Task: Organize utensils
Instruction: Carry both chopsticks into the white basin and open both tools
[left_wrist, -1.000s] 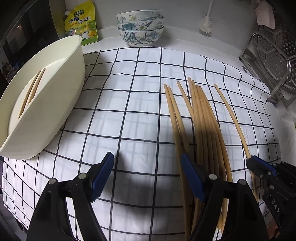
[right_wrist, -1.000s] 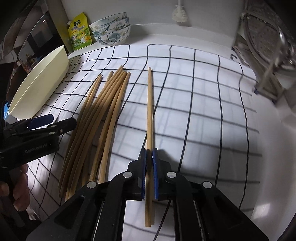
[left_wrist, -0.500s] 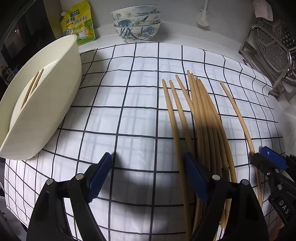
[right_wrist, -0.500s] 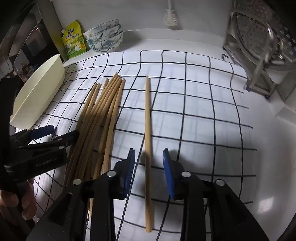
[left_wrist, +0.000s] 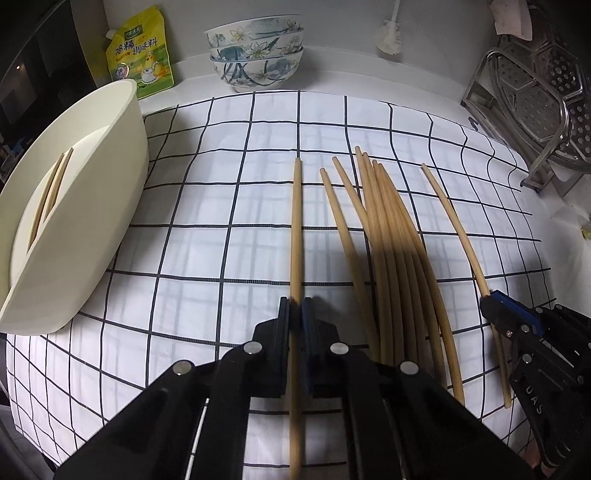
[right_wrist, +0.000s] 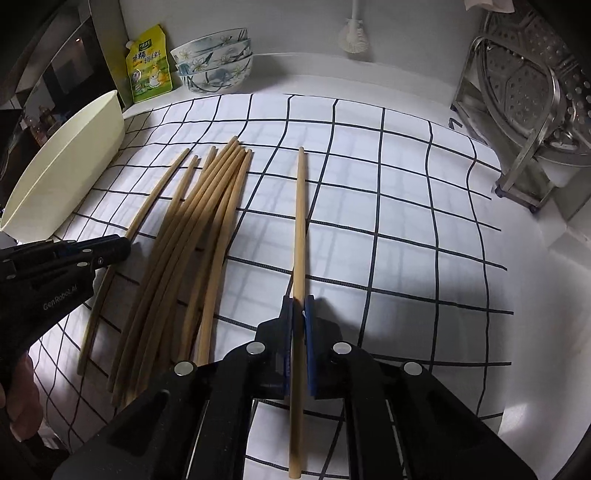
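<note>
On the checked cloth (left_wrist: 236, 206), two chopsticks (left_wrist: 50, 195) are seen already laid in the cream tub (left_wrist: 92, 206), one chopstick each is pinched by left gripper (left_wrist: 295, 314) and right gripper (right_wrist: 298, 306), while the loose bundle (right_wrist: 199, 236) remains unsorted.

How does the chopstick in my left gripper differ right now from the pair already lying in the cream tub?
The chopstick in the left gripper is a single stick pinched between that gripper's fingers; the pair in the cream tub is two sticks side by side that no gripper touches. The gripped chopstick extends over the checked cloth, while the pair rests inside the cream tub. Both look like the same plain tan wood.
</note>
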